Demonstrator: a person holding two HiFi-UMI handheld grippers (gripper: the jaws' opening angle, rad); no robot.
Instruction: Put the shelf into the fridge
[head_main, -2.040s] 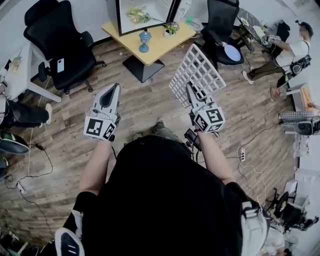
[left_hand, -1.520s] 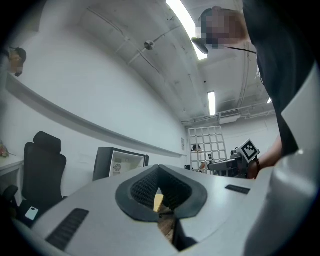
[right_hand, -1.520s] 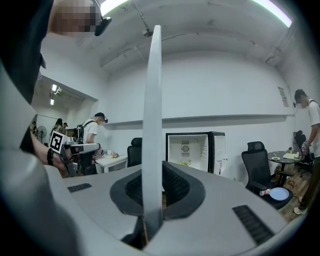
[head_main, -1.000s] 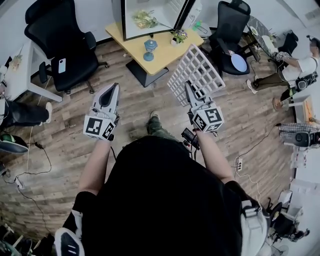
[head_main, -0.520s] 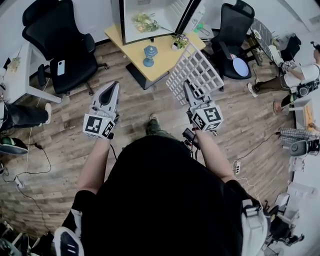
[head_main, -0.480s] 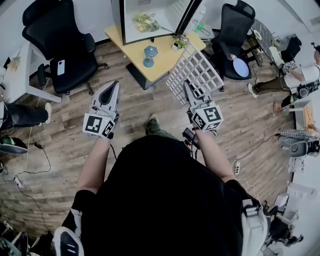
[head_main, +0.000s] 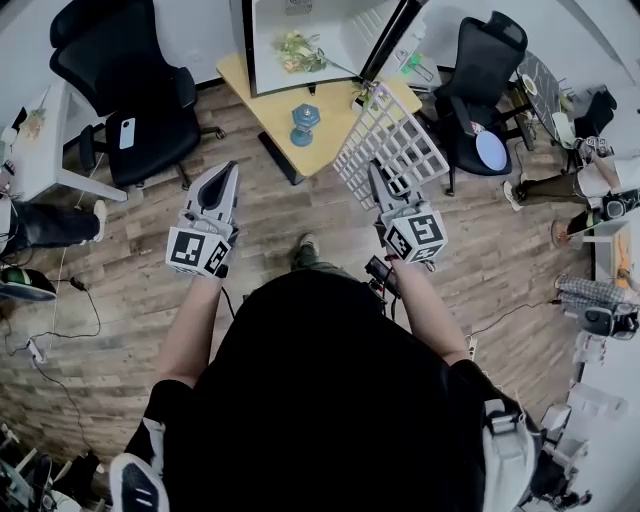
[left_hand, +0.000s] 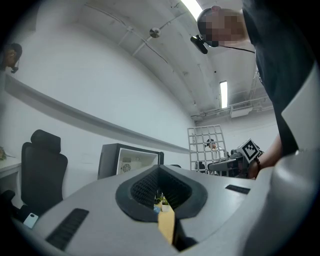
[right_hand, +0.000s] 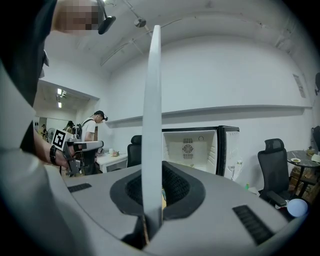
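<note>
My right gripper (head_main: 377, 173) is shut on the near edge of the white wire-grid shelf (head_main: 392, 146), which stands tilted above the wooden floor. In the right gripper view the shelf (right_hand: 151, 120) shows edge-on as a tall white strip rising from the jaws. The small fridge (head_main: 318, 32) stands open on the yellow table (head_main: 335, 100) ahead; its white inside (right_hand: 194, 149) faces me. My left gripper (head_main: 229, 172) hangs at the left, jaws together, with nothing in them. From the left gripper view I see the fridge (left_hand: 131, 160) and the shelf (left_hand: 205, 146) off to the right.
A blue vase (head_main: 304, 116) and small plants (head_main: 300, 48) stand on the table by the fridge. A black office chair (head_main: 130, 90) is at the left and another (head_main: 485, 75) at the right. A white desk (head_main: 45, 150) is at far left; a seated person (head_main: 575, 180) is at far right.
The table and open fridge have drawn nearer and shifted a little right in the head view as the person stepped forward. Both grippers keep their pose; the shelf stays gripped.
</note>
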